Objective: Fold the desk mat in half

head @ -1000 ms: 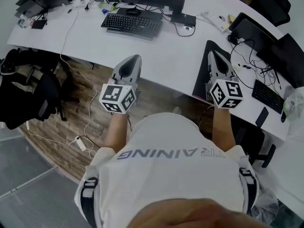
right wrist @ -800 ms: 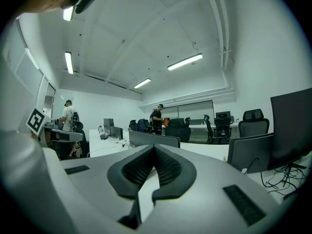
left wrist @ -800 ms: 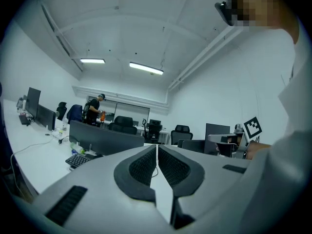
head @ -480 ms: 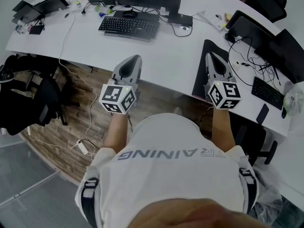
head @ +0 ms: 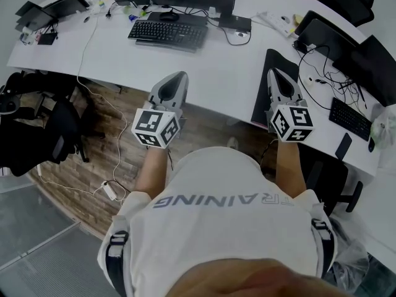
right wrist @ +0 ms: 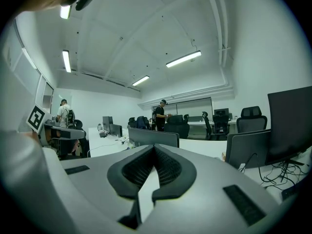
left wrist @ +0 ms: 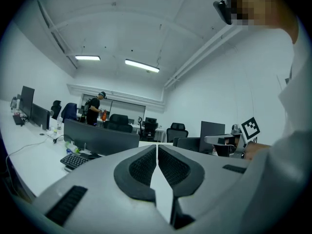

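Over the near edge of the tabletop we hold the left claw and the right claw, each pressed together on nothing, the right one above the mat, which lies at three o'clock from the left.

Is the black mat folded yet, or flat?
Flat. The desk mat lies spread on the white desk, with no half turned over.
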